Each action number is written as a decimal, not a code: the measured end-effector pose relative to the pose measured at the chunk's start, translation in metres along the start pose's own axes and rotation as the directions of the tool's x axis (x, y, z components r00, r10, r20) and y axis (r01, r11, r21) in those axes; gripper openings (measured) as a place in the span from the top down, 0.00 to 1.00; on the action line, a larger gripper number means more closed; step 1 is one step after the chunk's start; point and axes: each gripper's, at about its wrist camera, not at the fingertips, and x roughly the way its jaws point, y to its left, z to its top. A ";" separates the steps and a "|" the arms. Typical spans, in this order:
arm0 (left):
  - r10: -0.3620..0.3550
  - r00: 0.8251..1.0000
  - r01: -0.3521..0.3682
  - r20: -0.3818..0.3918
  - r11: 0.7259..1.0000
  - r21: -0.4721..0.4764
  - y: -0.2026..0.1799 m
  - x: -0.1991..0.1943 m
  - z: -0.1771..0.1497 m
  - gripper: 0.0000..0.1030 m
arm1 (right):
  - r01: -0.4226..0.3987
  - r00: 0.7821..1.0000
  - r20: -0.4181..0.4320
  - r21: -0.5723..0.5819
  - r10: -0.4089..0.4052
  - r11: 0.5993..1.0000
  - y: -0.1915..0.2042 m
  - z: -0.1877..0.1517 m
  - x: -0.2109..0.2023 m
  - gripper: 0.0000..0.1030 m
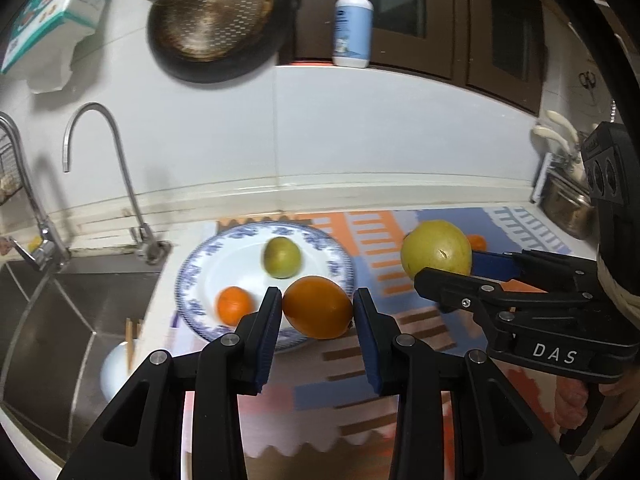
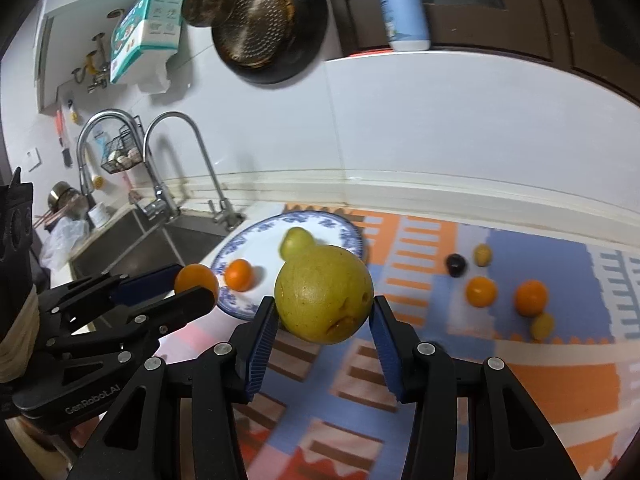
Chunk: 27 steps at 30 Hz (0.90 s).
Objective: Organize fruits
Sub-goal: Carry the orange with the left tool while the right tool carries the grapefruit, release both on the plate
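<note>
The left gripper (image 1: 317, 307) was clamped on an orange (image 1: 318, 307), its blue pads pressed to both sides of the fruit, which hung over the near rim of the plate (image 1: 192, 276). The right gripper (image 2: 323, 309) was closed on a big yellow-green pear (image 2: 323, 294), held above the mat (image 2: 540, 384) just right of the plate's edge.

The blue-patterned plate sat on the left end of the mat, near the sink (image 1: 60, 320). On it lay a small tangerine (image 1: 234, 305) toward the near left and a green fruit (image 1: 281, 257) nearer the back; they lay apart, and the white middle and right part of the plate were bare.

The two grippers stood side by side, close but not touching, the left one low at the left edge of the right wrist view.

On the mat to the right, well apart from the plate, lay loose fruit: a dark plum (image 2: 455, 265), a small yellow fruit (image 2: 483, 255) just beside it, two oranges (image 2: 481, 291) nearer, and another small yellow fruit (image 2: 542, 325) touching the right-hand orange. Open mat lay between that group and the plate.

Behind ran the white wall, with two taps (image 2: 188, 160) at the sink's back edge. A pan (image 1: 212, 20) hung on the wall above, and a pump bottle (image 1: 353, 24) stood on the ledge.
</note>
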 end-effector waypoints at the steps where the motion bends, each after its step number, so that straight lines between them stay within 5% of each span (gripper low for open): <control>1: 0.009 1.000 -0.009 0.001 1.000 -0.001 0.004 0.001 0.000 0.65 | -0.008 1.000 -0.004 0.000 0.008 1.000 0.002 0.002 0.004 0.53; 13: 0.047 0.998 -0.047 -0.041 0.999 -0.016 0.049 0.035 0.011 0.65 | -0.053 0.995 -0.086 -0.018 0.052 0.998 0.026 0.021 0.060 0.53; 27: 0.024 0.980 -0.025 -0.195 1.000 -0.003 0.085 0.125 0.030 0.65 | -0.016 0.968 -0.251 0.019 0.020 1.000 0.012 0.023 0.137 0.53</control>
